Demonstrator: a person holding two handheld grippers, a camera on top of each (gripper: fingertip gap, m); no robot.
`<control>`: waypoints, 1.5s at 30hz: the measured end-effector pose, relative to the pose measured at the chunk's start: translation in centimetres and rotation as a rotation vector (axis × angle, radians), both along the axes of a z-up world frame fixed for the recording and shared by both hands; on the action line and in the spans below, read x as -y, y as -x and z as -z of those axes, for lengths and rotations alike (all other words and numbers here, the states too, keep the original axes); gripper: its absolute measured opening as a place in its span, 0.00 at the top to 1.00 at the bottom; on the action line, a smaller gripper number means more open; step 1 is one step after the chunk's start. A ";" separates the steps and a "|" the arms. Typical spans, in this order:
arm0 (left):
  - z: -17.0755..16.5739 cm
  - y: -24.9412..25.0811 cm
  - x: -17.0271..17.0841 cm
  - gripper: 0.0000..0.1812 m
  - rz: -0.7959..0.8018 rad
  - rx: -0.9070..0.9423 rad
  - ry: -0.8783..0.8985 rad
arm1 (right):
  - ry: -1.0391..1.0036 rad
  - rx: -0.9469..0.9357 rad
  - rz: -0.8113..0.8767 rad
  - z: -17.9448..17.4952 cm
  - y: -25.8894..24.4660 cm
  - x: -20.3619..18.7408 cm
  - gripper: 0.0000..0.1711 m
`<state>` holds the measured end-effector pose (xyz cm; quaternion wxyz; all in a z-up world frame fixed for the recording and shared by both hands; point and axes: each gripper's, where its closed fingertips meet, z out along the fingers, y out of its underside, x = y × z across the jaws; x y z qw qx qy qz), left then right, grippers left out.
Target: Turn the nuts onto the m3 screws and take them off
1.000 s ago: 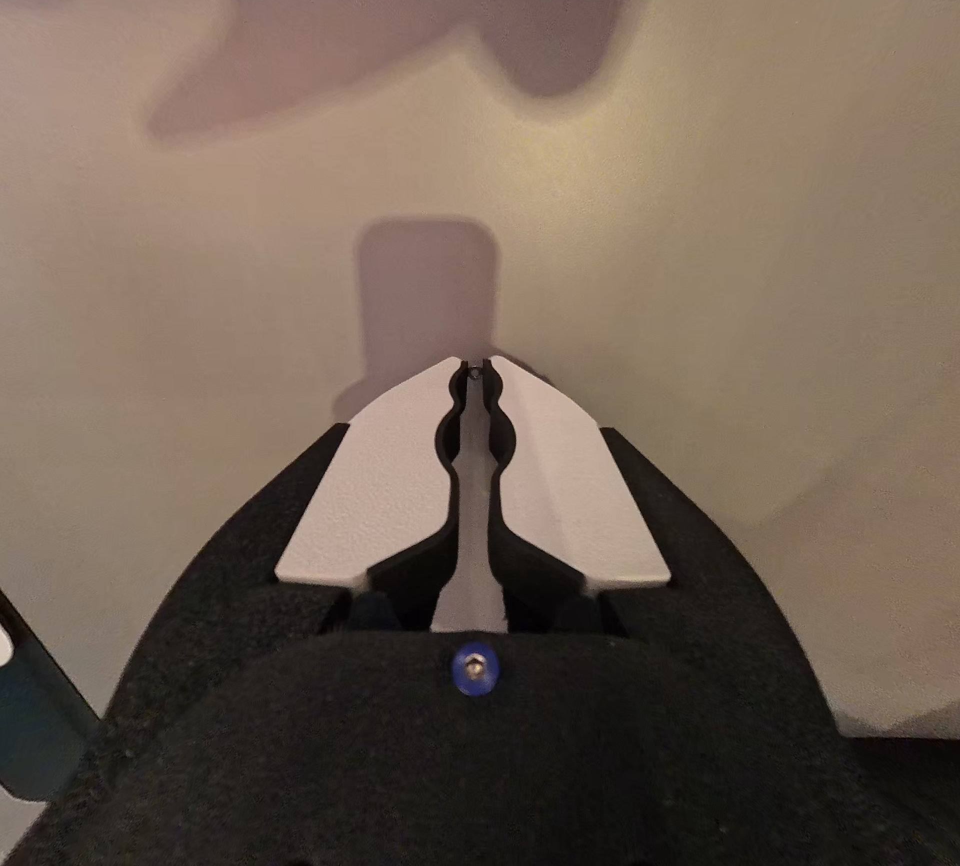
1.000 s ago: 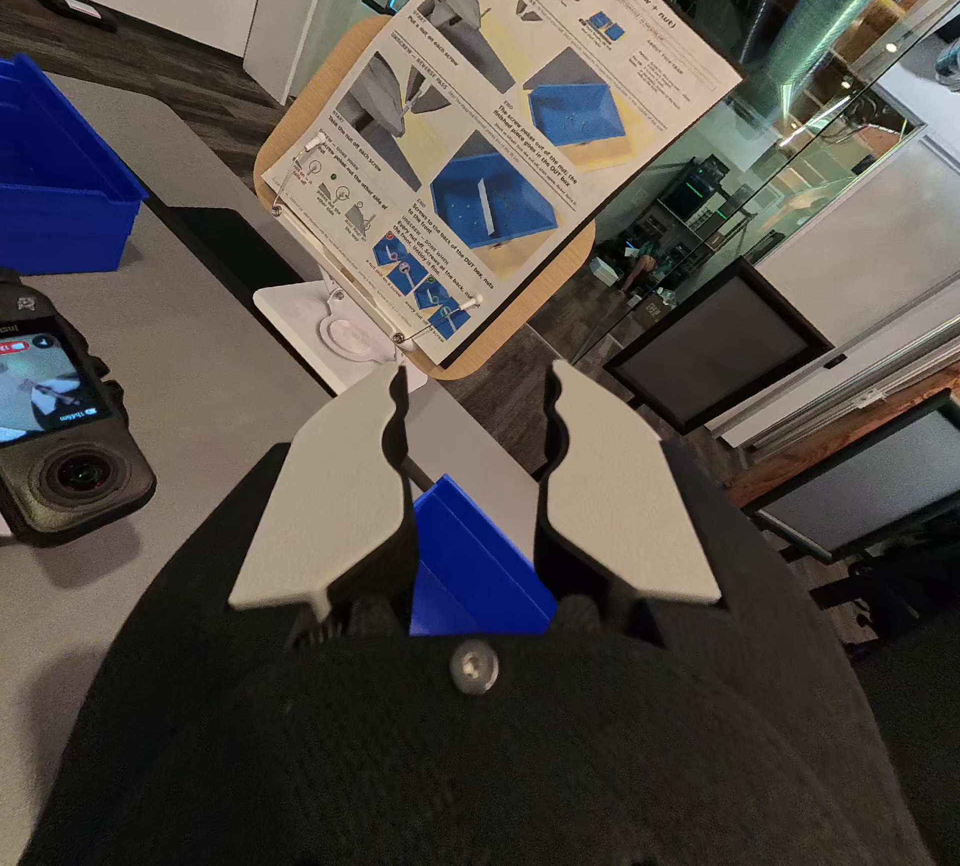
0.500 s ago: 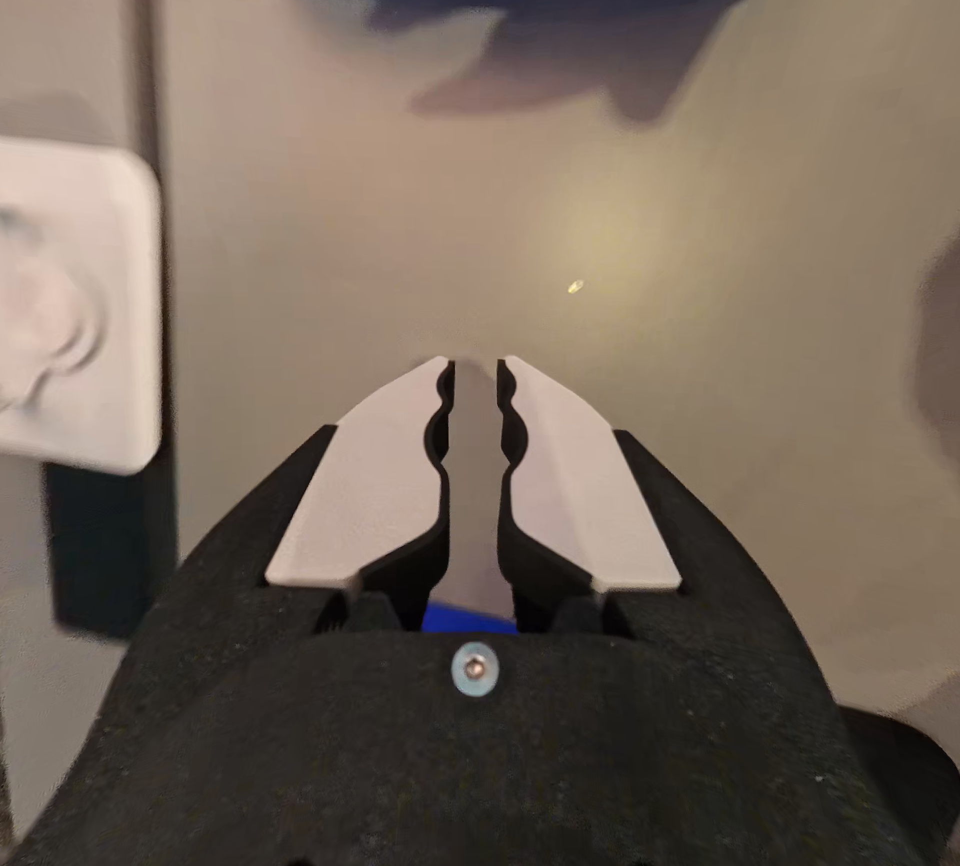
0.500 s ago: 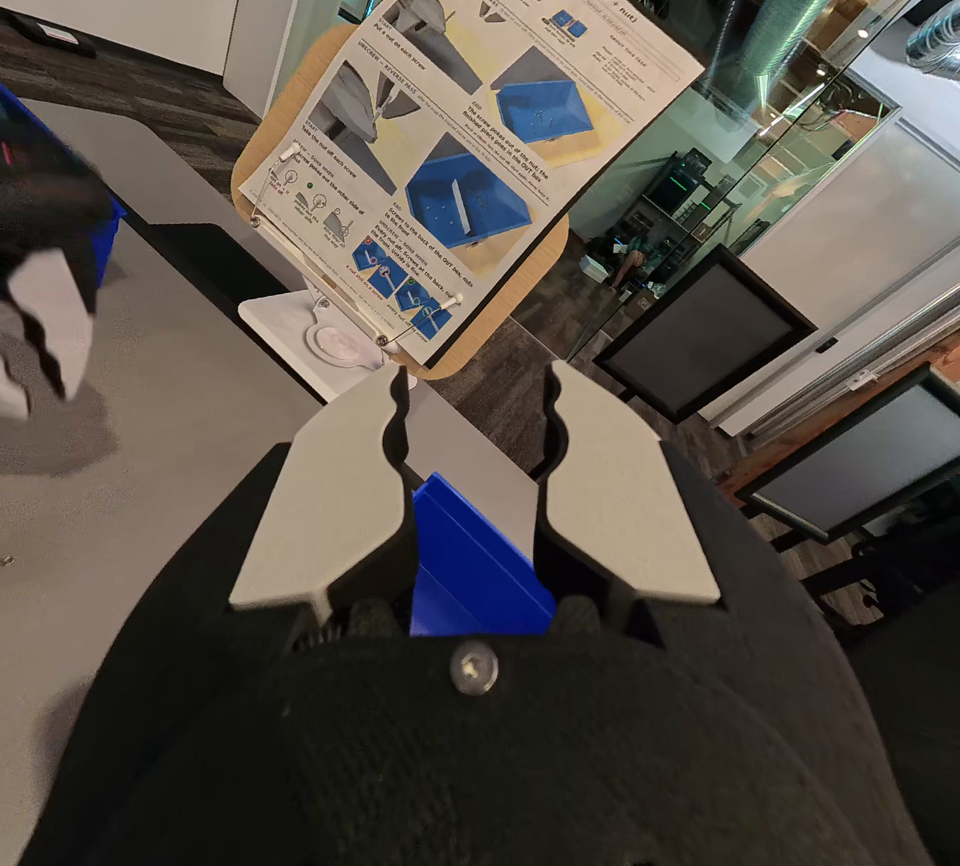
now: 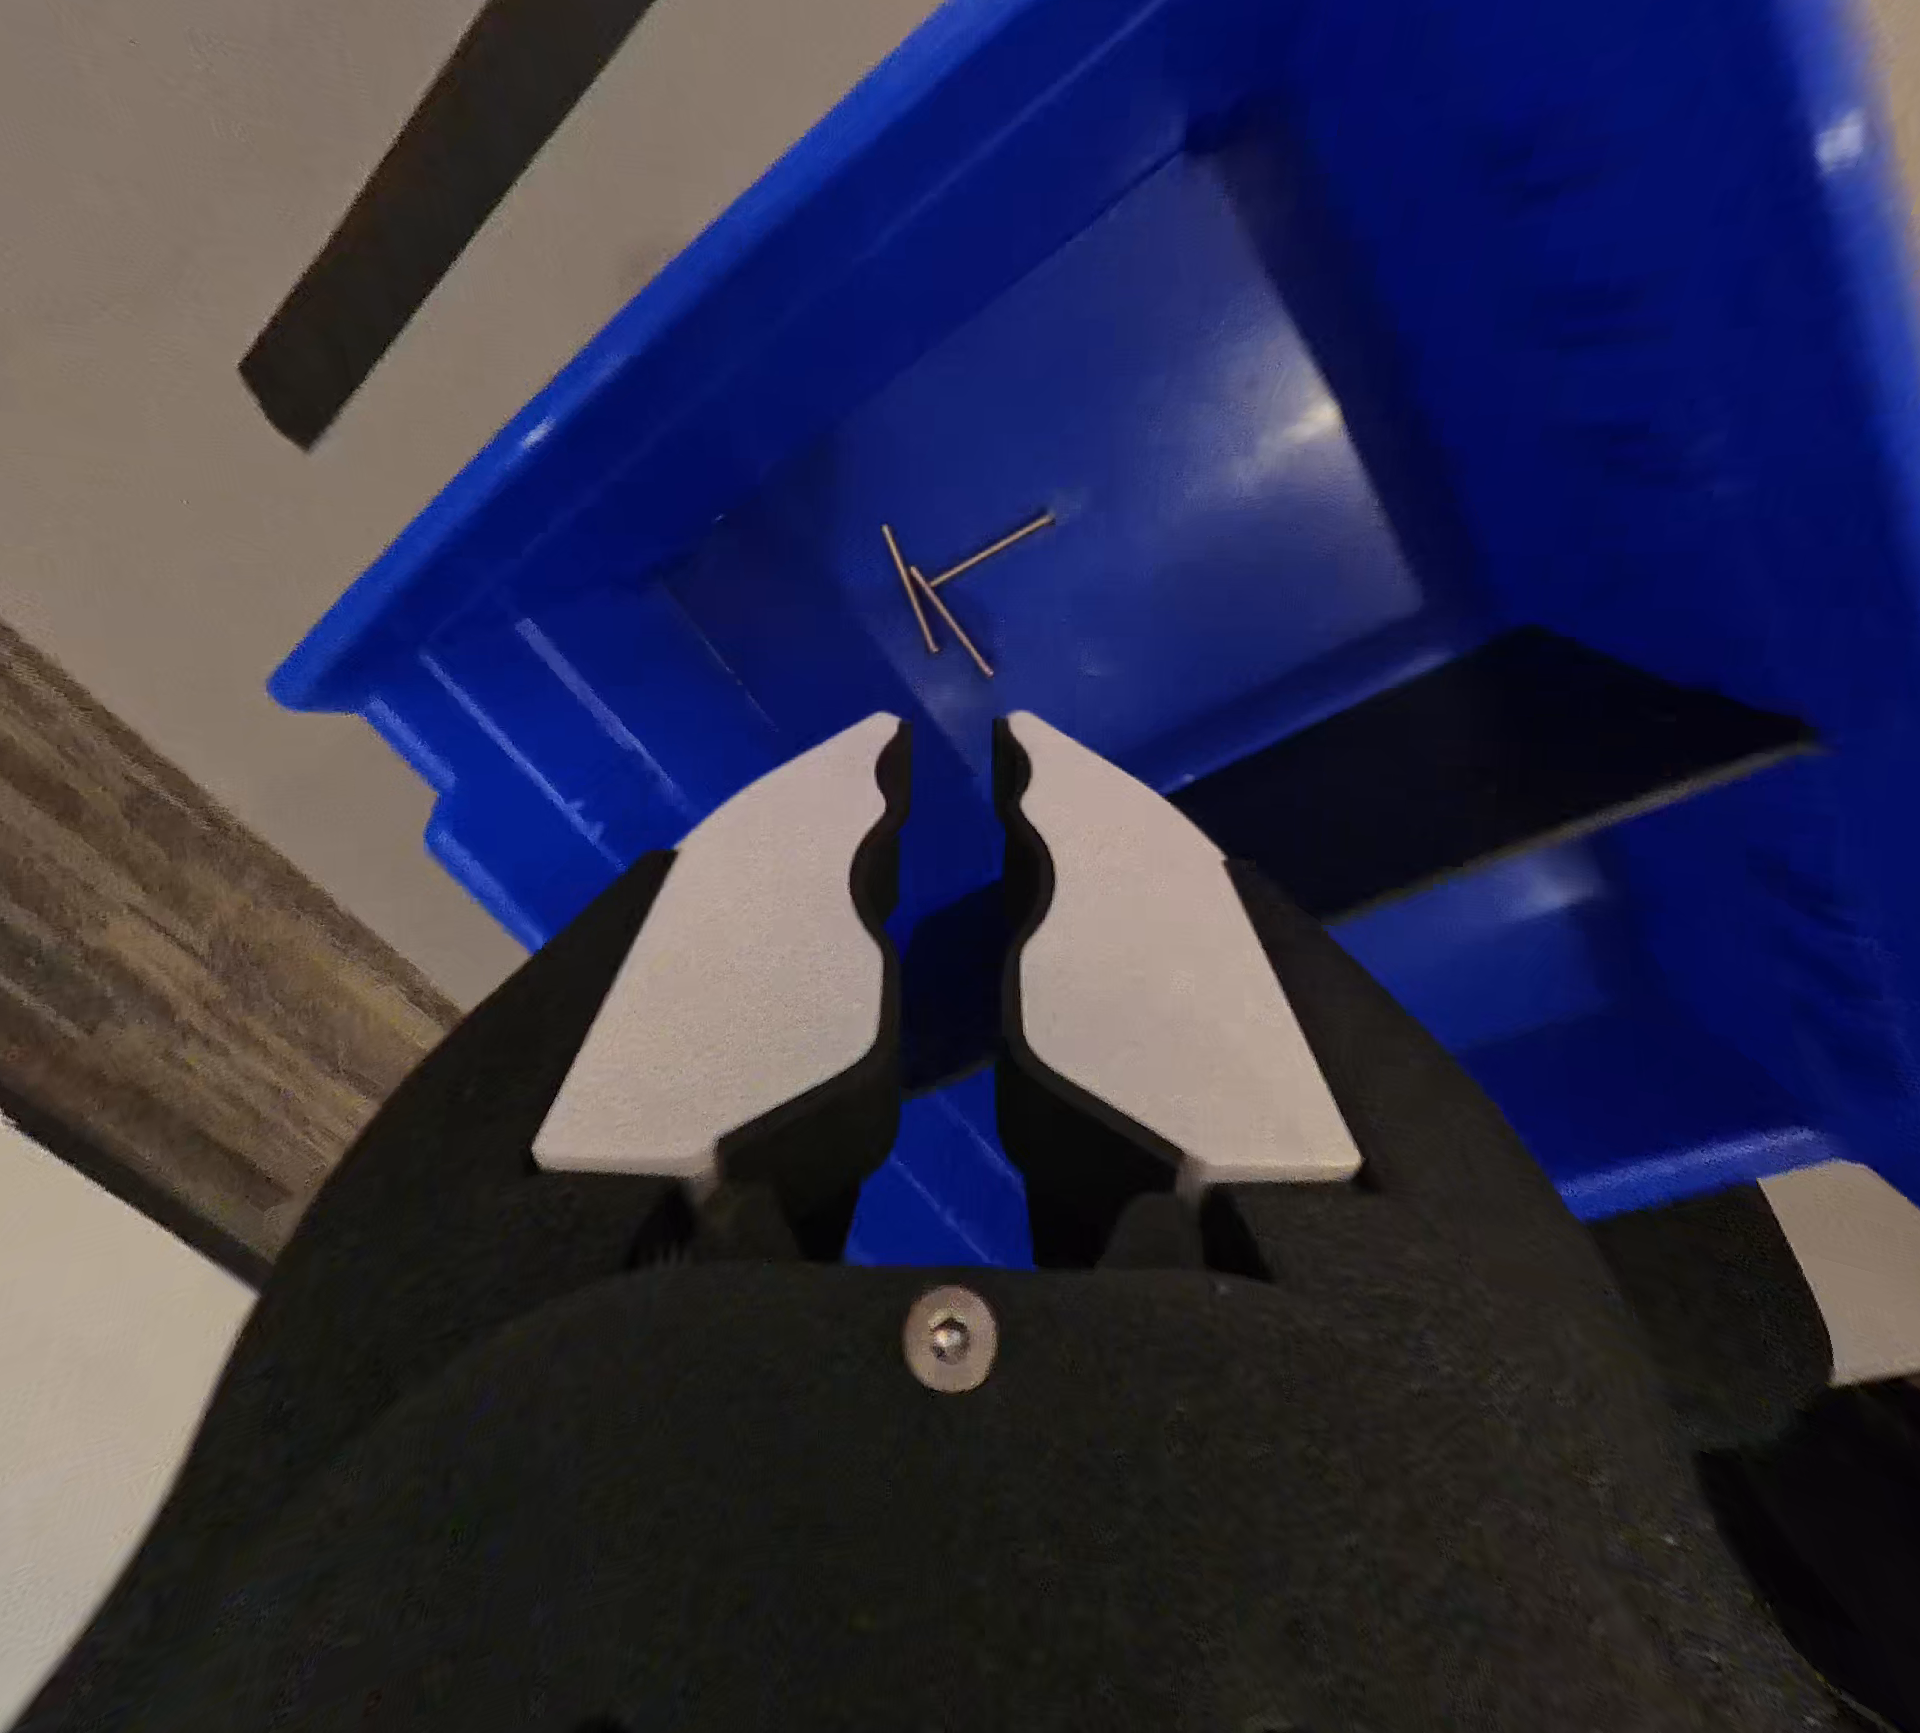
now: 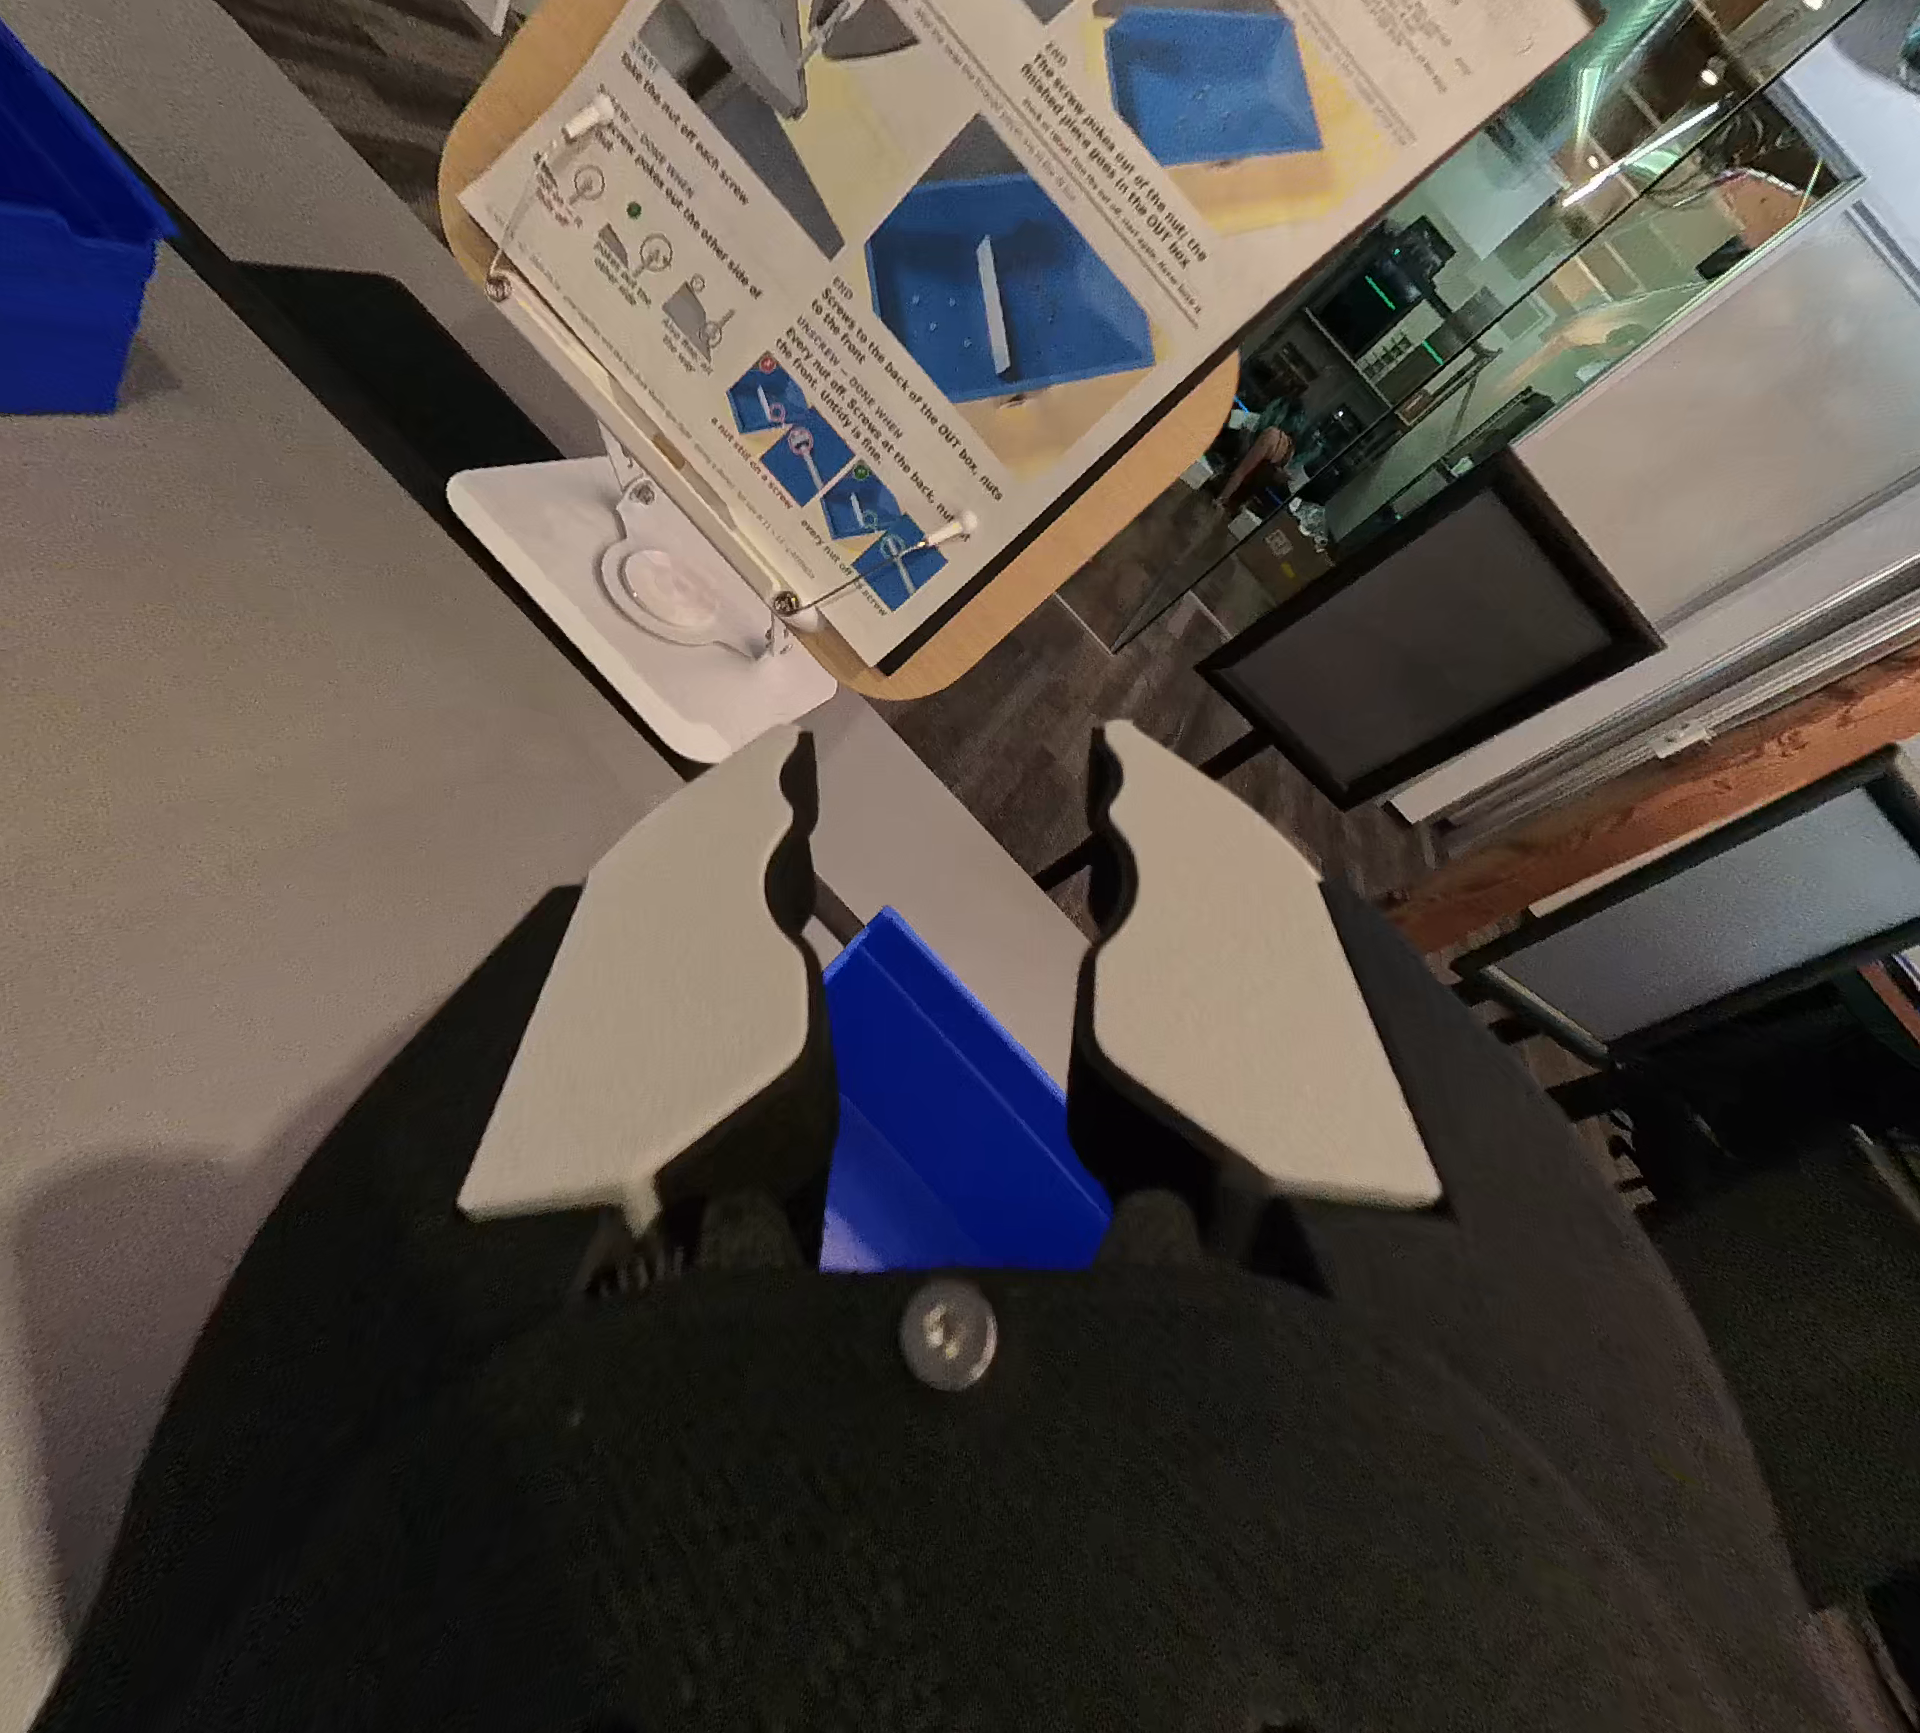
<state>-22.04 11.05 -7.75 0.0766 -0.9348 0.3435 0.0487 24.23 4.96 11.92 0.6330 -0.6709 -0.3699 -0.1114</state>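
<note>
Left tongs [image 5: 951, 727]: held slightly apart, nothing gripped, aimed into a blue bin [image 5: 1558, 125] on the grey desk [image 5: 156, 125]. Three thin screws [image 5: 940, 592] are seen lying loose on the bin floor, just beyond the fingertips; nuts cannot be made out. Right tongs [image 6: 951, 748]: spread wide, empty, above another blue bin [image 6: 935, 1112]. An instruction sheet [image 6: 935, 177] is propped on a stand [image 6: 644, 582].
</note>
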 end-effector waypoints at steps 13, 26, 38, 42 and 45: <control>6.7 1.1 -0.9 0.91 0.008 -0.083 0.149 | 0.065 0.084 0.023 2.8 0.9 -1.5 0.70; 7.8 2.5 -1.4 0.97 -0.011 -0.110 0.140 | 0.088 0.138 0.019 3.9 1.6 -1.7 0.70; 5.1 2.1 -2.4 0.98 -0.043 -0.027 -0.043 | 0.093 0.123 -0.018 3.8 2.3 -1.3 0.70; -2.8 -4.3 -2.3 0.98 0.018 0.255 -0.294 | 0.099 0.074 -0.077 3.6 3.3 -0.9 0.70; -9.0 -12.9 0.8 0.99 0.146 0.581 -0.406 | 0.145 -0.057 -0.261 3.4 6.2 0.6 0.71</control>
